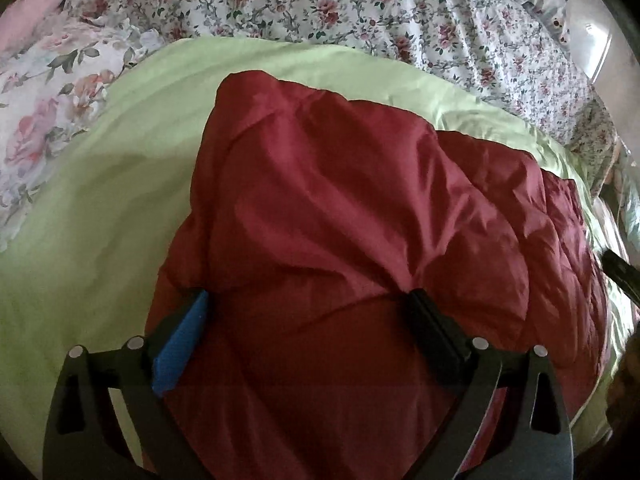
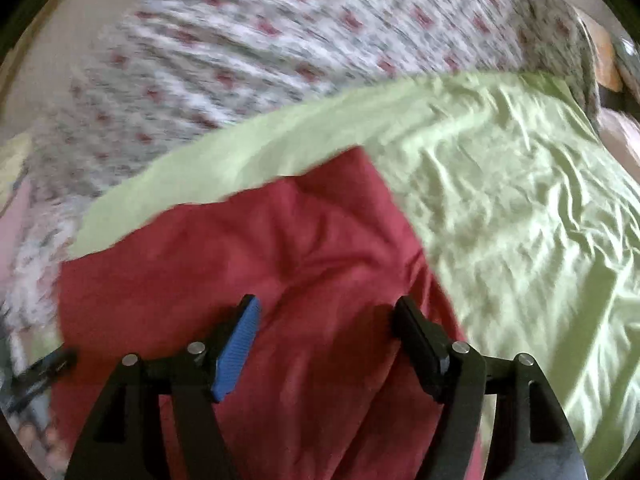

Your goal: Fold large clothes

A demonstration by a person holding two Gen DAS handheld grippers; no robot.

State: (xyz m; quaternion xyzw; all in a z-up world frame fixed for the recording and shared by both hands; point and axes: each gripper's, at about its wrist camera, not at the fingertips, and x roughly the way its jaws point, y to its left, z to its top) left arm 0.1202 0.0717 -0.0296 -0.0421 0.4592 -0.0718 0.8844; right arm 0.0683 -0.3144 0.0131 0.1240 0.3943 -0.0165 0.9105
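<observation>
Nearest to the left wrist camera were the two black fingers of the left gripper point(image 1: 310, 300), one with a blue ribbed pad point(image 1: 182, 344), and they were spread wide with the fingertips pressing into the dark red quilted padded garment point(image 1: 340, 208). This garment lay directly ahead of and under the left gripper, bunched with many creases, on a light green smooth bed sheet point(image 1: 100, 200) that reached out to the left of the gripper and beyond it. Farther ahead was a white bed cover with small red flowers point(image 1: 320, 4). In the right wrist view, which was blurred, the right gripper point(image 2: 326, 308) was also spread apart, over the red garment point(image 2: 240, 248) but not pinching it. The green sheet point(image 2: 520, 220) was to its right, and the flowered cover point(image 2: 280, 40) lay ahead.
</observation>
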